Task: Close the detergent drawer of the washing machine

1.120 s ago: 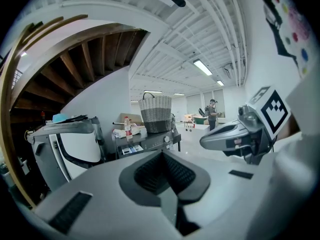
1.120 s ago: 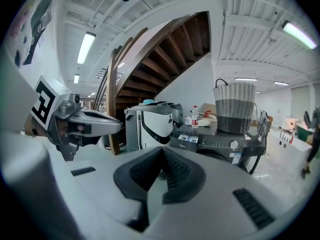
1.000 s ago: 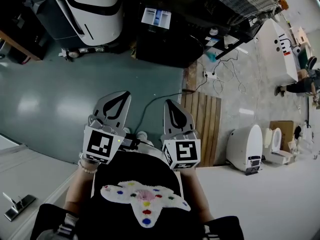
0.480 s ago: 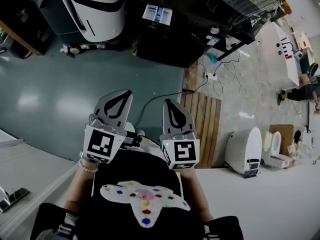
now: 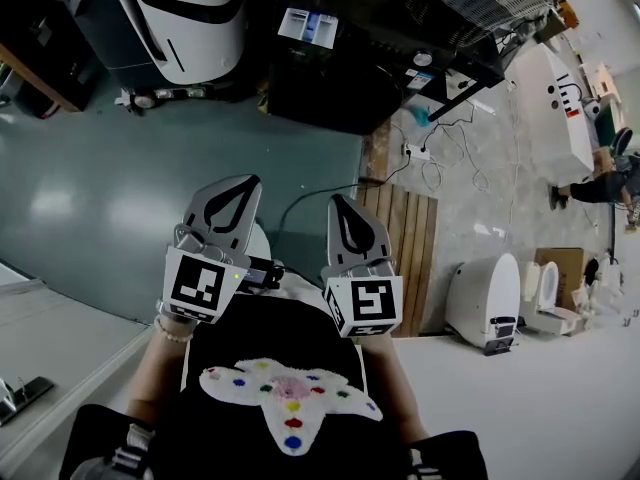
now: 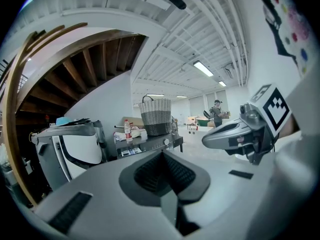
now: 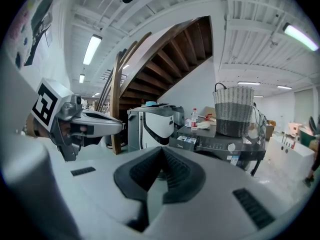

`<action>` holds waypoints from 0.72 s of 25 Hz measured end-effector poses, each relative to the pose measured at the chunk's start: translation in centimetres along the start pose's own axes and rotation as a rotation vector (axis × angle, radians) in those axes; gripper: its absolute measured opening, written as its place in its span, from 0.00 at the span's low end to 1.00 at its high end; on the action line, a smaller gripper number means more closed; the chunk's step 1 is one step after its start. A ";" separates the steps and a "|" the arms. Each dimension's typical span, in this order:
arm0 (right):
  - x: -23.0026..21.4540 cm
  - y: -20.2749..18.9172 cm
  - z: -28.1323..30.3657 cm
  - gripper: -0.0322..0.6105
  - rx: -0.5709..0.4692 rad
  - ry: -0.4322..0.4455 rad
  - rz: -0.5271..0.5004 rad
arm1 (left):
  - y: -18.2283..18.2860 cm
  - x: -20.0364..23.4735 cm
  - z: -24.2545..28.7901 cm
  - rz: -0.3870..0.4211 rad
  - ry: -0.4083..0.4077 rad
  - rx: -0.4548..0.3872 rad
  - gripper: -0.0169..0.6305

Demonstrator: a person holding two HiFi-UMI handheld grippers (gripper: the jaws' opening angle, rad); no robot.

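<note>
**Drawer stands open far ahead, both grippers clenched on nothing**

Near the person, the left gripper (image 5: pixel 233 200) is clenched with nothing between its jaws. The right gripper (image 5: pixel 350 230), just beside it, is the same. Both are well apart from the task's thing. The detergent drawer (image 5: pixel 308 28) is far ahead, pulled out at the left end of the dark washing machine (image 5: pixel 330 83), and its white and blue compartments show. A wicker basket (image 7: pixel 233 111) stands on the machine.

I judge that the drawer is light, hard plastic that slides on guides, perhaps a little stiffly near the end. It needs no grasp. Closed jaws pressed on the middle of its front panel should send it straight in, while a push at one corner may jam it.

At the far left rises a wooden staircase (image 7: pixel 170 64), then comes a white appliance (image 5: pixel 190 13). The smooth green floor (image 5: pixel 120 178) gives way on the right to a wooden slatted board (image 5: pixel 410 243) and loose cables (image 5: pixel 435 168) on grey floor.
</note>
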State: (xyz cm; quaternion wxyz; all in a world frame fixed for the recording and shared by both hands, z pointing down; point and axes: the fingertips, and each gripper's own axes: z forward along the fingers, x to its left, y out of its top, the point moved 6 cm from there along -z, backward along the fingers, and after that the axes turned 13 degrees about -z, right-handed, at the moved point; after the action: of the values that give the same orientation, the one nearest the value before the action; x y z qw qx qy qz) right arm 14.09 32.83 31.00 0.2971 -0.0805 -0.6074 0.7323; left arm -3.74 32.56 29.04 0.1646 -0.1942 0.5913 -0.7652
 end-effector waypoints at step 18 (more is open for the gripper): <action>-2.9 0.4 6.8 0.06 0.042 -0.021 -0.019 | 1.3 4.7 7.2 -0.022 -0.051 -0.013 0.04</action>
State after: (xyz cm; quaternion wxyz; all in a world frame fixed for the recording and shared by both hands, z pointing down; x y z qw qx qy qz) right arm 13.02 25.55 31.60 0.2996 -0.0607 -0.5957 0.7428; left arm -4.30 23.93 29.89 0.1699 -0.2213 0.5898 -0.7579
